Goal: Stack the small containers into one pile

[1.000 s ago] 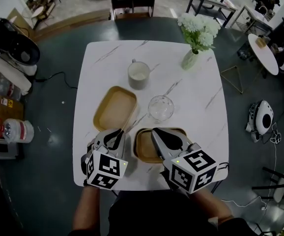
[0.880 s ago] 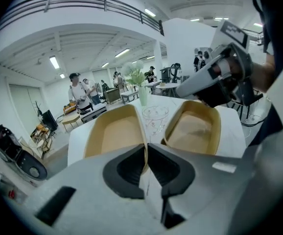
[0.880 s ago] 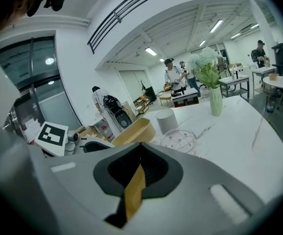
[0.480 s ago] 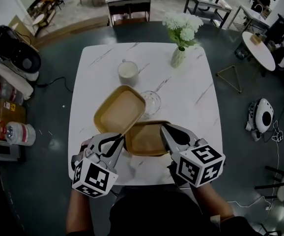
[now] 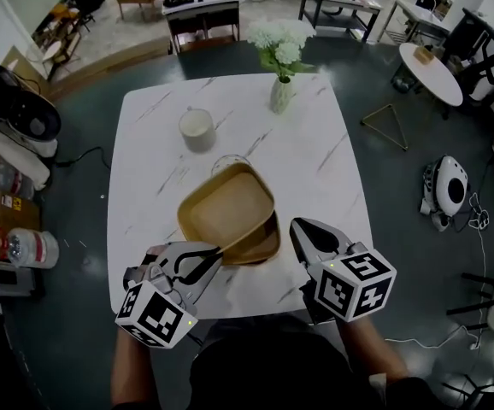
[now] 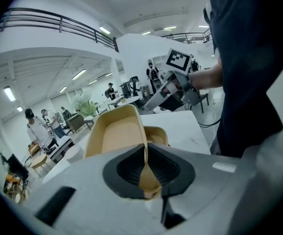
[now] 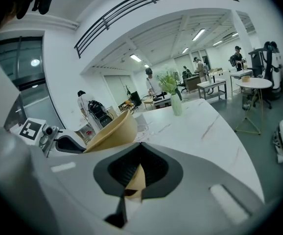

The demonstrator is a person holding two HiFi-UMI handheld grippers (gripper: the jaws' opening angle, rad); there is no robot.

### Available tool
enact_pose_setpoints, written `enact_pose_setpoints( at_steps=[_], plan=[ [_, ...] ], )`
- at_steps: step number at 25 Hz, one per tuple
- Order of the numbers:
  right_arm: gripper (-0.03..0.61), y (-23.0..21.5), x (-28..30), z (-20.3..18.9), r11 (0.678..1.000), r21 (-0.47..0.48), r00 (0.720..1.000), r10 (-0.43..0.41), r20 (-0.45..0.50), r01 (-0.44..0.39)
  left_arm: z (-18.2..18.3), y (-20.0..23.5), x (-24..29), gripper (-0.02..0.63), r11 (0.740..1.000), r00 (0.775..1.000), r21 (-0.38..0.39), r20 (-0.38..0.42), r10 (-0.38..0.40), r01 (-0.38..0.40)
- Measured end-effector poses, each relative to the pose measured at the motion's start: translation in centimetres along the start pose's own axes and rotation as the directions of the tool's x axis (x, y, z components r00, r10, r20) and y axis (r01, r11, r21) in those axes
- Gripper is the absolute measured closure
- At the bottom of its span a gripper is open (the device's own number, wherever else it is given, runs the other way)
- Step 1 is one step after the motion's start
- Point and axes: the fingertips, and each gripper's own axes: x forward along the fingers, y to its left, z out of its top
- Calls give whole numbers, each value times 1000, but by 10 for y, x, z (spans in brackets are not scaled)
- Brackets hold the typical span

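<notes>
Two grippers, both clamped on tray rims. Your left gripper (image 5: 204,260) pinches the upper tray (image 5: 226,210), tilted over the lower tray (image 5: 267,248), which your right gripper (image 5: 303,235) pinches near the table (image 5: 332,169) edge. Step: nesting. Next, level the upper tray, seat it, then release. The glass bowl (image 5: 226,161) sits just behind.

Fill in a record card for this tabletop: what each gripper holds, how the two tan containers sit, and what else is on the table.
left gripper: shut on the rim of the upper container
right gripper: shut on the rim of the lower container
stack state: upper container tilted over the lower container, not yet seated flat
surface: white marble table
other items: mug; glass bowl, partly hidden behind the upper container; vase of white flowers
</notes>
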Motion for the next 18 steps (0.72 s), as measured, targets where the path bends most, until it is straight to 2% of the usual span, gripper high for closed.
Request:
enact_pose_setpoints(
  at_steps=[6,9,18],
  plan=[
    [578,-16,-15,-6,999,19,999,-41,8,41,9,-23,4,592,991,993,89,46,-108,104],
    [578,-21,-18,-9,998,37,998,-57,10,56,11,-31,4,592,983,985,109,71,-159,151],
    [578,-25,-20,-15,992,97,996,-83,19,80,-3,-50,5,592,950,959,165,57,-279,266]
  ],
)
